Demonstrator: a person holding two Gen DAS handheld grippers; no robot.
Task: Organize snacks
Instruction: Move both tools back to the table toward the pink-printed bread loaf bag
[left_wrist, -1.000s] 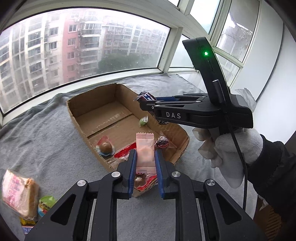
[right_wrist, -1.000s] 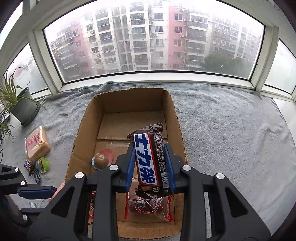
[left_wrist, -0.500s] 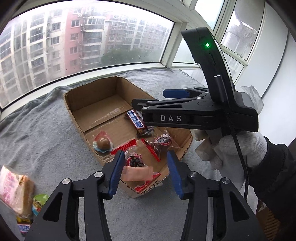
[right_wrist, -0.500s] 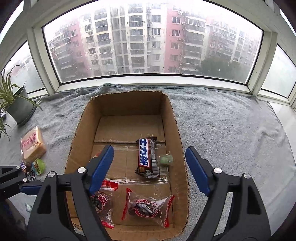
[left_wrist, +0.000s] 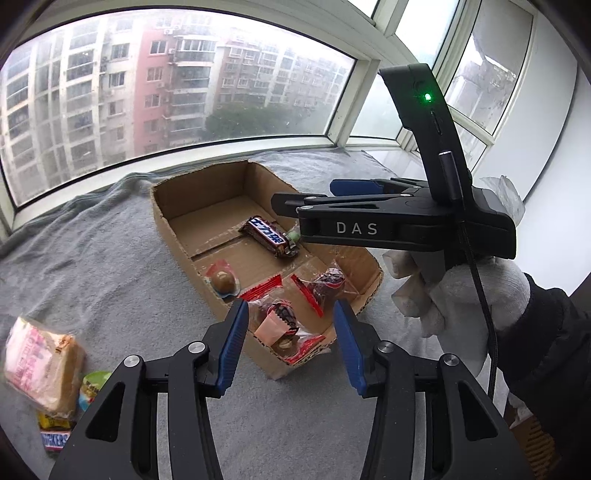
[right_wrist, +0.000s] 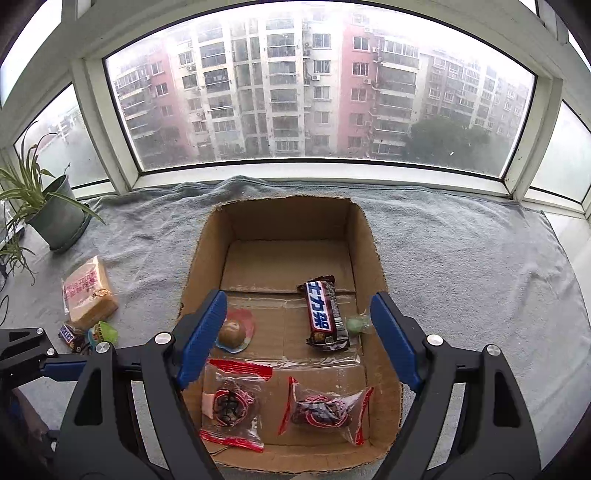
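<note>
**Both grippers empty over the half-filled box**

A bay window with rainy apartment blocks behind it; below it a grey blanket (left_wrist: 92, 258) covers the sill ledge and carries everything.

Left wrist view: the left gripper (left_wrist: 288, 347) hangs above the near corner of the cardboard box (left_wrist: 166, 221), jaws partly apart with nothing between the pads. The pink candy (left_wrist: 271, 328) lies in the box below, on a red-edged bag (left_wrist: 280, 314). The right gripper (left_wrist: 317, 195), held by a white-gloved hand (left_wrist: 461, 295), reaches in from the right over the box; its jaws are seen side-on here. Off to the left, outside the box, sit a bread pack (left_wrist: 40, 365), a green cup (left_wrist: 92, 387) and 1 Snickers bar (left_wrist: 55, 439).

Right wrist view: the right gripper (right_wrist: 299, 336) stands wide open and empty. The chocolate bar (right_wrist: 325, 314) lies flat on the box floor, just beside a small green candy (right_wrist: 354, 325).

Count in the box: 2 red-edged bags, 1 chocolate bar, 1 green candy, 1 round brown sweet (right_wrist: 232, 332) on its wrapper, 1 pink candy. Outside I count 3 things with certainty; others may hide under the bread.

Risks, as I judge them: the 2 grippers hang close over 1 box and could knock together when turning away. The leftovers are heaped, so a grab at the bread may drag the cup or bar along. The bread is soft, and a hard squeeze would crush it.
</note>
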